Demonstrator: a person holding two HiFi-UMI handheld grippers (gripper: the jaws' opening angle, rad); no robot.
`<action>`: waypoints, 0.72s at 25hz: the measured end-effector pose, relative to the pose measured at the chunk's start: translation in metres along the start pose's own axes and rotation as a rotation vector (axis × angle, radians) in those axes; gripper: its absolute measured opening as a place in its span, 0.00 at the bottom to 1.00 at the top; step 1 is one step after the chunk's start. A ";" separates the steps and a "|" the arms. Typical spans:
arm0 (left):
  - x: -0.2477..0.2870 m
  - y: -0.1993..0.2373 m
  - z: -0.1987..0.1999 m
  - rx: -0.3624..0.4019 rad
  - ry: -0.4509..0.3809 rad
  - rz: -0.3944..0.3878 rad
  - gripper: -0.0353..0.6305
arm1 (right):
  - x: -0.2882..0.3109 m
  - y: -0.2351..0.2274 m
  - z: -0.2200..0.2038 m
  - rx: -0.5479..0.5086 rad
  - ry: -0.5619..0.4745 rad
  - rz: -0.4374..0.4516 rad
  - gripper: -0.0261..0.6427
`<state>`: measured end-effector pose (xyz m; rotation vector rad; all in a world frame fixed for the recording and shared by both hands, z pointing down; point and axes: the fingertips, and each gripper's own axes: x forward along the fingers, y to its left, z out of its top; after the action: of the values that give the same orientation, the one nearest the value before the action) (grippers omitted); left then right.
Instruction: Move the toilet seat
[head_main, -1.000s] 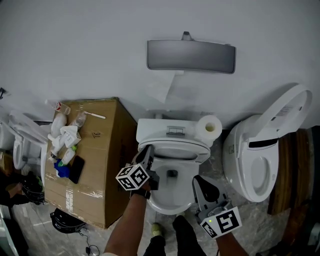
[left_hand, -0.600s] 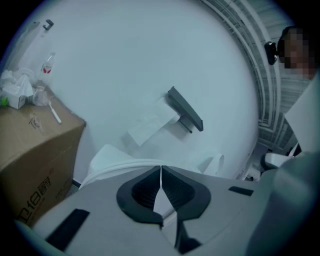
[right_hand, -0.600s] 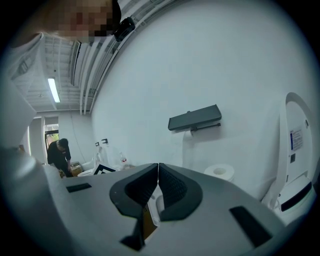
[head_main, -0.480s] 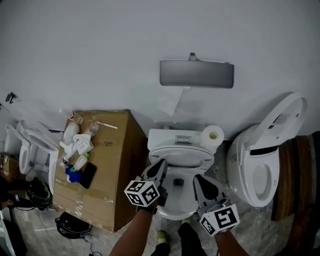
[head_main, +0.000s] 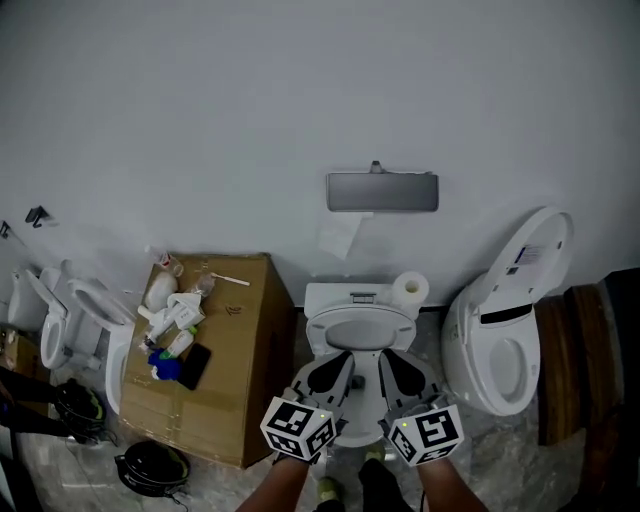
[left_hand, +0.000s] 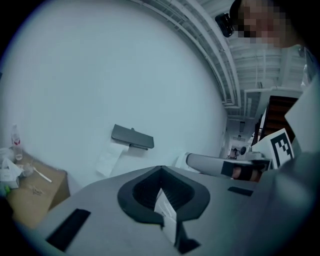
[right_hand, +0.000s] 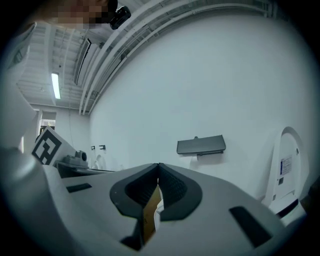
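Toilet seat (head_main: 360, 328) is on the middle toilet against the wall, between the cardboard box (head_main: 235, 350) and a second toilet (head_main: 490, 370) with its lid up. I can't tell whether the seat is raised or flat. My left hand-held gripper (head_main: 342, 357) and right hand-held gripper (head_main: 386, 357) hover side by side before it. Both are clenched on nothing; the left jaws have just been closing.
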<state>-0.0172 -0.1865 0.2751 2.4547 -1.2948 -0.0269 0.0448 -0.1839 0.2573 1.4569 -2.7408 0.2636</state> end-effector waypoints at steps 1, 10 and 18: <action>-0.007 -0.008 0.008 -0.002 -0.009 -0.005 0.06 | -0.004 0.004 0.007 -0.007 -0.007 -0.007 0.06; -0.070 -0.055 0.056 0.030 -0.048 -0.032 0.06 | -0.046 0.055 0.061 -0.066 -0.067 -0.038 0.06; -0.119 -0.085 0.081 0.062 -0.050 -0.062 0.07 | -0.079 0.082 0.093 -0.018 -0.080 -0.068 0.06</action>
<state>-0.0335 -0.0732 0.1539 2.5615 -1.2571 -0.0657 0.0270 -0.0891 0.1462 1.5860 -2.7400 0.1832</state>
